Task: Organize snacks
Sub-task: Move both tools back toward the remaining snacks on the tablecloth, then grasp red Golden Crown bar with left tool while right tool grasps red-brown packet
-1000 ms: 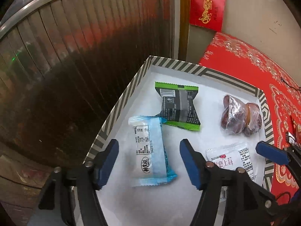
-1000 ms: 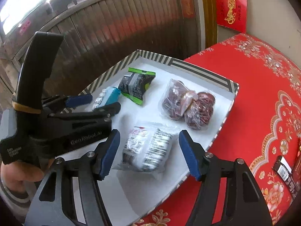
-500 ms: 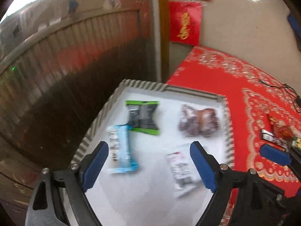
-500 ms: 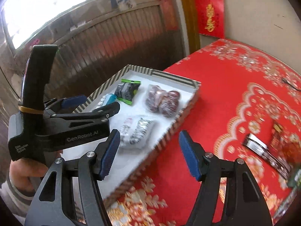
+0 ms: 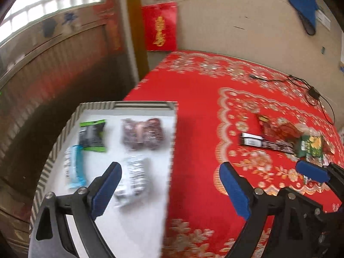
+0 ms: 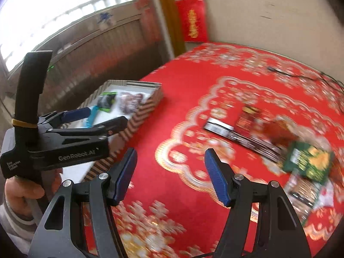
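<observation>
Both grippers hung over the red patterned tablecloth (image 5: 200, 111) with nothing in either. The left gripper (image 5: 169, 182) had its jaws spread wide, having just been opening, and only blurred cloth and the edge of the striped-rim tray (image 5: 172, 146) showed between them. The right gripper (image 6: 171, 175) stood with its jaws parted, about halfway, over bare cloth.

In the left wrist view the tray sat at about nine o'clock from the left gripper, and four snacks lay inside it: a green-edged dark packet (image 5: 92, 135), a clear bag of dark red pieces (image 5: 142, 133), a light blue packet (image 5: 74, 167) and a white printed packet (image 5: 134, 176).

The loose snacks lay in a heap on the cloth at about two o'clock from both grippers: a long black bar (image 6: 243, 137), a dark red packet (image 6: 247, 118) and a green packet (image 6: 307, 161), touching or overlapping one another. The pictures were too smeared to read any label.

A hand (image 6: 23, 191) gripped the left gripper's handle.
</observation>
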A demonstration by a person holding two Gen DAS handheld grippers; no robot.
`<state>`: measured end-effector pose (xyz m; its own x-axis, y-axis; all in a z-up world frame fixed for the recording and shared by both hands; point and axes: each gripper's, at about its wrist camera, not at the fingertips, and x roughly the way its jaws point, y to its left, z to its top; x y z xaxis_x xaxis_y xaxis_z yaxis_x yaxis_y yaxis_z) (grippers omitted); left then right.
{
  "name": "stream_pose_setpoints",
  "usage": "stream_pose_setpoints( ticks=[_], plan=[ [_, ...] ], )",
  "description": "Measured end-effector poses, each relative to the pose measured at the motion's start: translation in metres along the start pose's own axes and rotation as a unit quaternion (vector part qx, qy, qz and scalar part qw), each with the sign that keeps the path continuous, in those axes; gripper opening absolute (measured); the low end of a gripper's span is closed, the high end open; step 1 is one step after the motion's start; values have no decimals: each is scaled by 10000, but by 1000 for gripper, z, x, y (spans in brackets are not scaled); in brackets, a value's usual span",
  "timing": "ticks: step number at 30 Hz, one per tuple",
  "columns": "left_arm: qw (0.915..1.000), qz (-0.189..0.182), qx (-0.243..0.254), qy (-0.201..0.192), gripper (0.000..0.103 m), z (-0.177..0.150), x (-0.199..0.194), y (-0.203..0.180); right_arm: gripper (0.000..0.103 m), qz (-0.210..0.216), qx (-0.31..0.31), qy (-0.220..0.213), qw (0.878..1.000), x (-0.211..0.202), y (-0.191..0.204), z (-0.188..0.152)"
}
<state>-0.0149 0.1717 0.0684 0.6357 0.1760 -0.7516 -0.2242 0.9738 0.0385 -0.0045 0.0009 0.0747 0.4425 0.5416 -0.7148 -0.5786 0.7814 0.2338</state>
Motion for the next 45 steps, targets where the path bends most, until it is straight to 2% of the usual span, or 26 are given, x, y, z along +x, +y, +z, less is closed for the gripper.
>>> stream_pose_setpoints(
  ticks=[12, 18, 25, 31, 39, 42, 45],
  plan=[
    [9985, -376, 302, 266, 94, 1, 16, -62, 67, -909, 615, -93, 9939, -54, -89, -43],
    [9974, -439, 424, 374, 94, 4, 24, -83, 67, -955, 961, -194, 9906, -66, -120, -55],
    [9967, -488, 424, 491, 94, 13, 33, -98, 67, -941, 995, -169, 9904, -64, -128, -56],
    [9960, -466, 475, 596, 94, 22, 44, -109, 67, -846, 884, -186, 9923, -59, -128, -41],
    [9944, -518, 337, 862, 94, 49, 70, -117, 67, -831, 530, -92, 9951, -43, -130, 2],
    [9926, -652, 334, 969, 94, 57, 82, -124, 67, -838, 498, -94, 9952, -44, -131, 0],
    [9916, -617, 380, 1068, 94, 64, 95, -132, 67, -787, 634, -80, 9948, -45, -138, -5]
  ],
)
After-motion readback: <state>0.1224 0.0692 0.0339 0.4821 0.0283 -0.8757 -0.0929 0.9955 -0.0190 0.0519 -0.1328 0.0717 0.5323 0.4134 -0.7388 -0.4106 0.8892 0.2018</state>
